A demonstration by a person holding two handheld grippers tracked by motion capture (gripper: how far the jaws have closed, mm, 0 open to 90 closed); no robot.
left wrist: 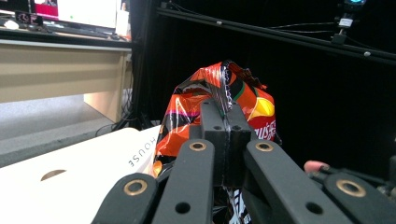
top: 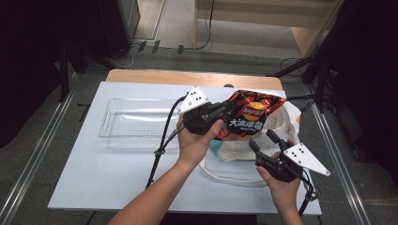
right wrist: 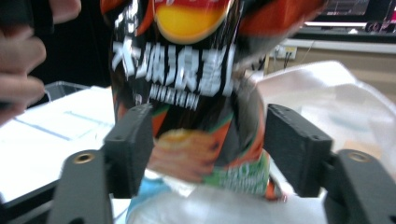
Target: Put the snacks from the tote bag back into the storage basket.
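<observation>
White Chinese lettering on the chip bag (top: 248,115), "HOUSE" on the white tote bag (left wrist: 140,151)

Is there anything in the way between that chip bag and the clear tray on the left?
Nothing visible blocks it. The chip bag hangs above the white tote bag, pinched by the left gripper; bare table lies between it and the clear tray.
</observation>
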